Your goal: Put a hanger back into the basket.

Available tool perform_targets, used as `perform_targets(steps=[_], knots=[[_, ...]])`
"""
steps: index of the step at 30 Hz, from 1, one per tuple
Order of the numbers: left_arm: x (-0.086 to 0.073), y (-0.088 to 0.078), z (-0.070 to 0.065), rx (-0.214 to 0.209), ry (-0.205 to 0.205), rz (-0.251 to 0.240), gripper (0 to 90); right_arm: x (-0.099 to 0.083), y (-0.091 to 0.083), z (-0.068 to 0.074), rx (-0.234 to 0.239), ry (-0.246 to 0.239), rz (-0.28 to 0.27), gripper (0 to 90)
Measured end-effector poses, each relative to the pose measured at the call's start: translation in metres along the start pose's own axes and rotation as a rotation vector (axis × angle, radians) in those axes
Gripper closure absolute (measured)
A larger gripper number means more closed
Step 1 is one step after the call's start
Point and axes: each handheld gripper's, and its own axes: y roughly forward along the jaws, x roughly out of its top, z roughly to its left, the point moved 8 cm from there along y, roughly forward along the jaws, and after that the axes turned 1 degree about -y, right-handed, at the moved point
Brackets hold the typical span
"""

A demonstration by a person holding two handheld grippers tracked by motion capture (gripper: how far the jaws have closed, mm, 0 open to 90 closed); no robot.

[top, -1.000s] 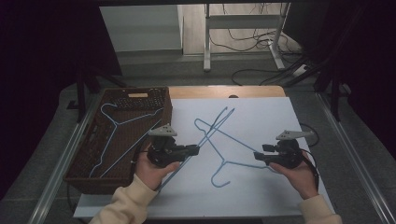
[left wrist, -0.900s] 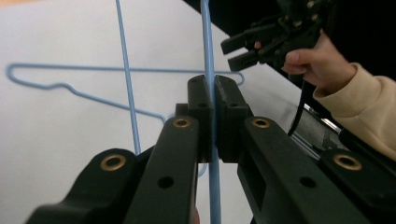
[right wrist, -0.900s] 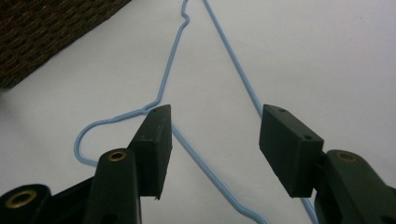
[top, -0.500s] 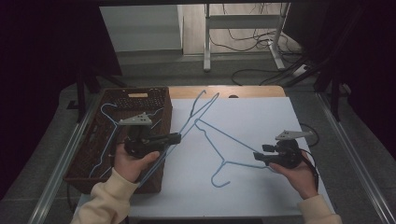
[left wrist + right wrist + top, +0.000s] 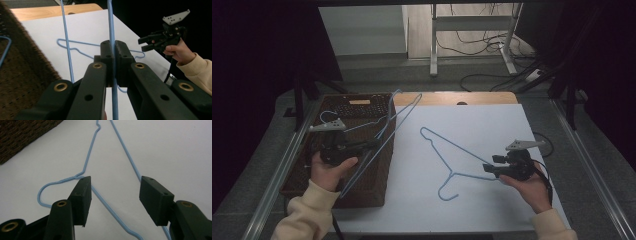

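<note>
While my left gripper [image 5: 373, 145] clenches lifted blue hanger [image 5: 384, 131] above wicker basket [image 5: 372, 185] at 9 o'clock, right gripper [image 5: 488, 166] hovers released beside second hanger [image 5: 452, 172] on white sheet [image 5: 492, 125].

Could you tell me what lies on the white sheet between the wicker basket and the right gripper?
In the high view, one blue wire hanger lies flat on the white sheet between the wicker basket and the open right gripper, its hook nearest the person.

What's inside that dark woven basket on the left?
Inside the dark woven basket lies one light blue wire hanger, its hook near the back. The left gripper, shut on another blue hanger, and the hand cover much of the interior.
</note>
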Motion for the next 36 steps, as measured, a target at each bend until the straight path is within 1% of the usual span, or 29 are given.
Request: perform_targets(steps=[3, 4, 5, 6, 7, 11, 12, 16, 22, 23, 25, 27, 28, 29, 30, 34, 36], knots=[[0.000, -0.007, 0.009, 0.001, -0.022, -0.013, 86.4, 0.000, 0.000, 0.000, -0.001, 0.000, 0.001, 43.4], [0.000, -0.007, 0.009, 0.001, -0.022, -0.013, 86.4, 0.000, 0.001, 0.000, -0.001, 0.000, 0.001, 43.4], [0.001, -0.011, 0.016, 0.005, -0.032, -0.023, 86.5, 0.000, 0.001, 0.000, -0.001, 0.001, 0.001, 43.4], [0.001, -0.014, 0.019, 0.007, -0.038, -0.029, 86.4, 0.000, 0.001, 0.000, -0.002, 0.000, 0.001, 43.4], [0.001, -0.014, 0.019, 0.007, -0.038, -0.029, 86.4, 0.000, 0.001, 0.000, -0.002, 0.000, 0.001, 43.4], [0.001, -0.023, 0.032, 0.026, -0.055, -0.046, 86.4, 0.000, -0.001, 0.000, -0.003, 0.004, -0.002, 43.4], [0.001, -0.027, 0.038, 0.029, -0.063, -0.054, 86.4, 0.000, -0.001, -0.001, -0.004, 0.004, -0.002, 43.4], [-0.001, -0.033, 0.049, 0.038, -0.073, -0.054, 86.4, 0.000, 0.000, -0.001, -0.004, 0.003, -0.001, 43.3], [-0.005, -0.036, 0.065, 0.056, -0.094, -0.053, 86.4, 0.000, 0.000, 0.000, -0.006, 0.001, 0.000, 42.8], [-0.005, -0.036, 0.065, 0.056, -0.094, -0.053, 86.4, 0.000, 0.000, 0.000, -0.006, 0.001, 0.000, 42.8], [-0.007, -0.037, 0.072, 0.060, -0.106, -0.055, 86.4, 0.000, 0.000, 0.000, -0.006, 0.001, -0.001, 42.1], [-0.008, -0.038, 0.074, 0.063, -0.111, -0.054, 86.4, 0.000, 0.000, 0.000, -0.005, 0.001, -0.001, 42.0], [-0.008, -0.039, 0.077, 0.067, -0.117, -0.055, 86.4, 0.000, 0.000, 0.000, -0.004, 0.001, -0.001, 41.8], [-0.008, -0.039, 0.077, 0.067, -0.117, -0.055, 86.4, 0.000, 0.000, 0.000, -0.004, 0.000, -0.001, 41.6], [-0.009, -0.039, 0.082, 0.071, -0.121, -0.057, 86.4, 0.000, 0.000, 0.000, -0.004, 0.000, -0.001, 41.4], [-0.011, -0.039, 0.087, 0.073, -0.128, -0.051, 86.4, 0.000, 0.001, 0.000, -0.005, 0.000, -0.001, 40.8], [-0.013, -0.039, 0.090, 0.063, -0.136, -0.049, 86.4, 0.000, 0.000, 0.000, -0.007, -0.001, -0.003, 40.3]])
